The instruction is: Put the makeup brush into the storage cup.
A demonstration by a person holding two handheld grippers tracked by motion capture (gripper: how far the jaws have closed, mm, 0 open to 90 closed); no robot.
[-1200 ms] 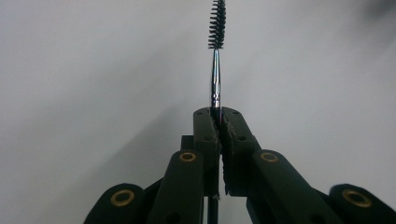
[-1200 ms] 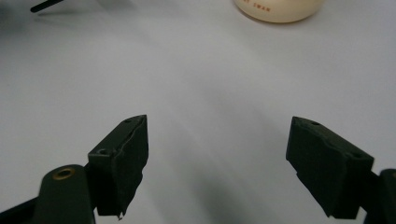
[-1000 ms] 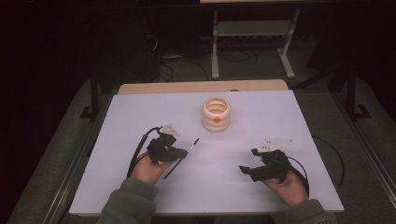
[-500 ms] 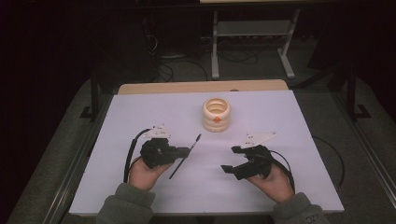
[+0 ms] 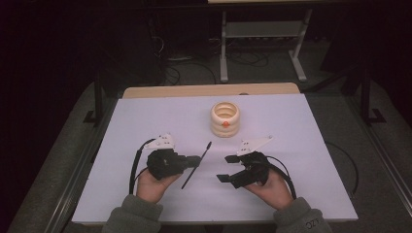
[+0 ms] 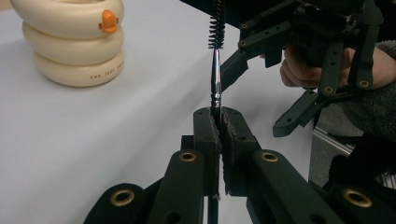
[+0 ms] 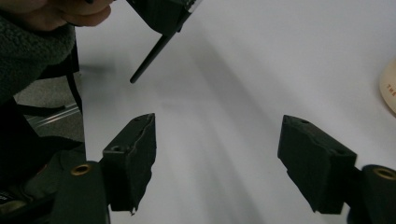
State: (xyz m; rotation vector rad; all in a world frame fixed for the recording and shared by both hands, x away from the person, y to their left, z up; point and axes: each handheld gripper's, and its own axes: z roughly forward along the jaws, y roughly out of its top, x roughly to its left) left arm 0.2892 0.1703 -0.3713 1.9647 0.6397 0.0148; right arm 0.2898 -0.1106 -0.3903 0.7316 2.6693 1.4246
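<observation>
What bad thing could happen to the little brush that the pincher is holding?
The left gripper pinches the thin brush at one narrow spot, so it might swivel or slip out. The open right gripper sits close beside it and could knock the brush while closing in.

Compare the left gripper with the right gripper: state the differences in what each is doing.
The left gripper has its jaws shut on a thin black brush wand; the right gripper has its jaws spread wide with nothing between them. In the high view the left gripper points right, the right gripper points left toward the wand. Both are black and hand-held above the white table.
</observation>
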